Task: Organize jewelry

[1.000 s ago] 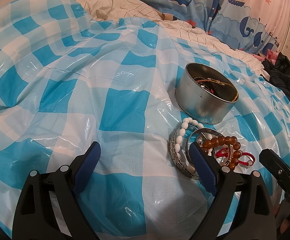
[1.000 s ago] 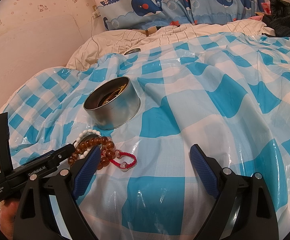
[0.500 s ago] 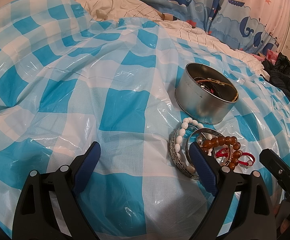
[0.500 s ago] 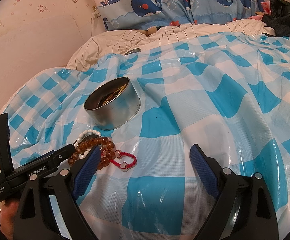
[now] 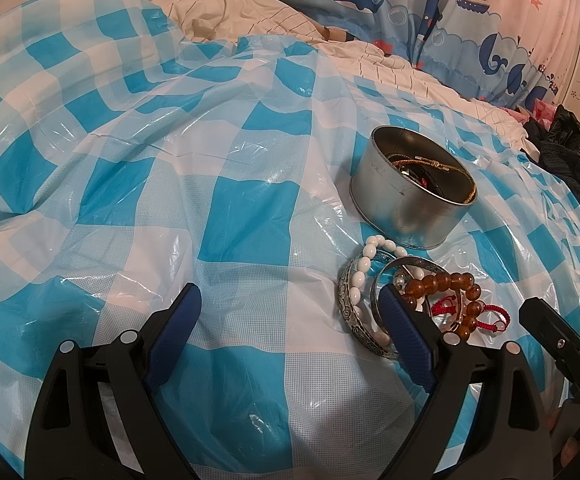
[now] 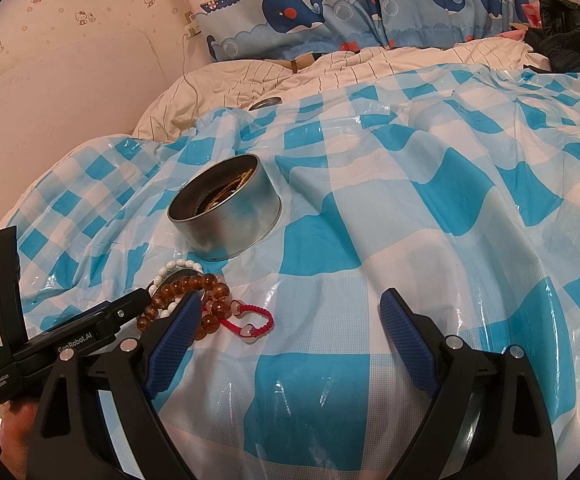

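Note:
A round metal tin point(image 5: 412, 204) stands on the blue-and-white checked plastic sheet point(image 5: 246, 216) and holds several bracelets; it also shows in the right wrist view point(image 6: 230, 216). In front of it lies a pile: a white bead bracelet point(image 5: 360, 268), two silver bangles point(image 5: 348, 308), an amber bead bracelet point(image 5: 444, 284) and a red cord bracelet point(image 5: 494, 316). My left gripper point(image 5: 290, 312) is open and empty, its right finger beside the bangles. My right gripper point(image 6: 290, 316) is open and empty, its left finger next to the amber beads point(image 6: 194, 284) and red cord point(image 6: 254, 320).
The sheet covers a bed with a striped white duvet point(image 6: 290, 76) and whale-print curtain point(image 6: 310, 12) behind. Dark clothes point(image 5: 574, 160) lie at the right. The other gripper's body shows in each view's lower corner point(image 6: 50, 336).

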The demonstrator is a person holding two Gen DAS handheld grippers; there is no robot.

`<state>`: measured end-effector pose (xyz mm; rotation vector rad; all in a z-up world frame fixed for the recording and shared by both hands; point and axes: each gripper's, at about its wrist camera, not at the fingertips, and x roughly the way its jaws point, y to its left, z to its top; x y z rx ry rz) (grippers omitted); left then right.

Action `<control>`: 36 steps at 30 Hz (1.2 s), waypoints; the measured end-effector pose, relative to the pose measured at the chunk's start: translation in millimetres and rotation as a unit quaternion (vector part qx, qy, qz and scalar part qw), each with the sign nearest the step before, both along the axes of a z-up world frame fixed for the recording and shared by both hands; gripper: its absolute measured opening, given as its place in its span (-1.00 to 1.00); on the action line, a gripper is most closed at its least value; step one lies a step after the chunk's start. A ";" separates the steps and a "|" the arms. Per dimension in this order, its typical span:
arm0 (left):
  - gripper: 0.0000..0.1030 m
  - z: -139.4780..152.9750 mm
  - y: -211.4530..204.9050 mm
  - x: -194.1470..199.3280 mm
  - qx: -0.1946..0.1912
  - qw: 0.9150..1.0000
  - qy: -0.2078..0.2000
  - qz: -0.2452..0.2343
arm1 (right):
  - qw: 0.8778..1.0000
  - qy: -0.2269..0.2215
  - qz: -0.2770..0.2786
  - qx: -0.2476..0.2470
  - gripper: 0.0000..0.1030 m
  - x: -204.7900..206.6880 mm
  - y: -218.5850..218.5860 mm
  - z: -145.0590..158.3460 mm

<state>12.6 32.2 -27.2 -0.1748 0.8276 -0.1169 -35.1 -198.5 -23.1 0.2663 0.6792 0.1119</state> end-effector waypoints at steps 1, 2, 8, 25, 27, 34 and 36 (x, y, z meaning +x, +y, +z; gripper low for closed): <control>0.67 0.0 -0.4 0.1 0.000 1.000 0.000 0.000 | 1.000 0.000 0.000 0.000 0.69 0.1 -1.7 0.0; 0.67 0.0 -0.8 0.2 0.000 1.000 0.000 0.000 | 1.000 0.000 0.000 0.000 0.69 0.0 -0.1 0.0; 0.67 0.1 -0.1 0.1 0.000 1.000 0.000 0.000 | 1.000 0.000 0.000 0.001 0.69 0.0 -0.5 -0.1; 0.67 0.2 -0.8 0.4 0.000 1.000 0.000 0.000 | 1.000 0.000 0.000 0.001 0.70 0.1 -3.3 -0.3; 0.67 0.2 -1.2 0.5 0.000 1.000 0.000 0.000 | 1.000 0.000 0.000 0.001 0.70 0.1 -2.8 -0.3; 0.67 0.2 -0.1 0.2 0.000 1.000 0.000 0.000 | 1.000 0.000 0.000 0.002 0.70 0.0 -2.6 -0.4; 0.67 0.2 -0.1 0.2 0.000 1.000 0.000 0.000 | 1.000 0.000 0.000 0.002 0.71 0.0 -3.2 -0.4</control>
